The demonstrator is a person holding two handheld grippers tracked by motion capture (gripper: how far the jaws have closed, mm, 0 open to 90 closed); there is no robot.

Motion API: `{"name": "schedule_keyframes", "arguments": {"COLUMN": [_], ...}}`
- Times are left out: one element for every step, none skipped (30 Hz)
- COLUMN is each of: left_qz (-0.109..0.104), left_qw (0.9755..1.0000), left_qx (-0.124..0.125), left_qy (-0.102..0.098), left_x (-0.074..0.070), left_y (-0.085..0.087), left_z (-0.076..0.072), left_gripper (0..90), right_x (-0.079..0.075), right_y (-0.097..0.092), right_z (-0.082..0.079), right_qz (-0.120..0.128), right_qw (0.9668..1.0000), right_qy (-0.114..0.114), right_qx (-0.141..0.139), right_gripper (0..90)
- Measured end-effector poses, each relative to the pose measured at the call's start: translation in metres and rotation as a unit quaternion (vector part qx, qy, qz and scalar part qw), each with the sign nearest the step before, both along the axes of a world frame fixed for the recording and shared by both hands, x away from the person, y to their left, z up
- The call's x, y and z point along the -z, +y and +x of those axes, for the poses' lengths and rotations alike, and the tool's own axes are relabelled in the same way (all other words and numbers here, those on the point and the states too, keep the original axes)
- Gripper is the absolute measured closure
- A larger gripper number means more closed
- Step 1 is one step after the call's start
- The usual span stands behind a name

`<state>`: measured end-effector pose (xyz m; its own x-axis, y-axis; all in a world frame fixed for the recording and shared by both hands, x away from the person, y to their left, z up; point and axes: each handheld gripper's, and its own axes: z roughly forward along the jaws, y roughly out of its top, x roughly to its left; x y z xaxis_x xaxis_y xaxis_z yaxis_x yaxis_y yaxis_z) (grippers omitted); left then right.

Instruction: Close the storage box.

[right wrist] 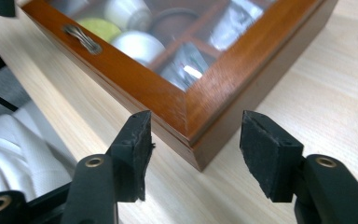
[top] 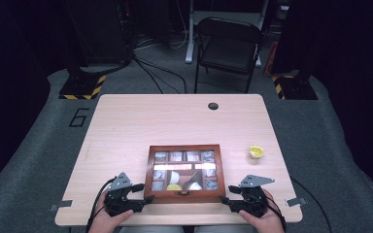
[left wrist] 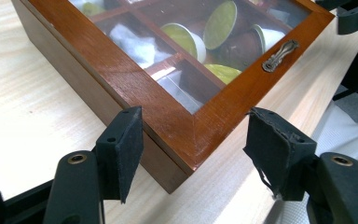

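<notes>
Both grippers' jaws stand apart, straddling wooden box (top: 185,172) corners unheld; glare obscures contents.

You worked under light from above: the table (top: 126,126) was bright, while the room around it stayed very dark. The glass lid of the wooden box (top: 184,195) carried a white glare stripe in the high view, which was soft and grainy. In both gripper views the box corner was fairly sharp, but the far edges were blurred.
</notes>
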<state>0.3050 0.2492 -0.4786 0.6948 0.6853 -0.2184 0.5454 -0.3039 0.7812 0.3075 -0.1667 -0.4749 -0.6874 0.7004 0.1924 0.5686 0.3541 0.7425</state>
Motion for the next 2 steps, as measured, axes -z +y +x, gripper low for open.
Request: {"name": "schedule_keyframes", "arguments": {"left_qz": [0.002, -0.001], "left_qw": [1.0, 1.0], "left_qx": [0.002, -0.002], "left_qy": [0.001, 0.0], "left_x": [-0.0011, -0.0013], "left_y": [0.0008, 0.001], "left_z": [0.0002, 0.0002], "left_gripper": [35.5, 34.7], "right_x": [-0.0018, -0.0034], "right_y": [0.0001, 0.0004], "right_z": [-0.0008, -0.0013], "right_qz": [0.006, 0.009], "right_qw": [1.0, 0.9999], "right_qy": [-0.004, -0.009], "right_qx": [-0.001, -0.002], "right_gripper": [42.1, 41.1]}}
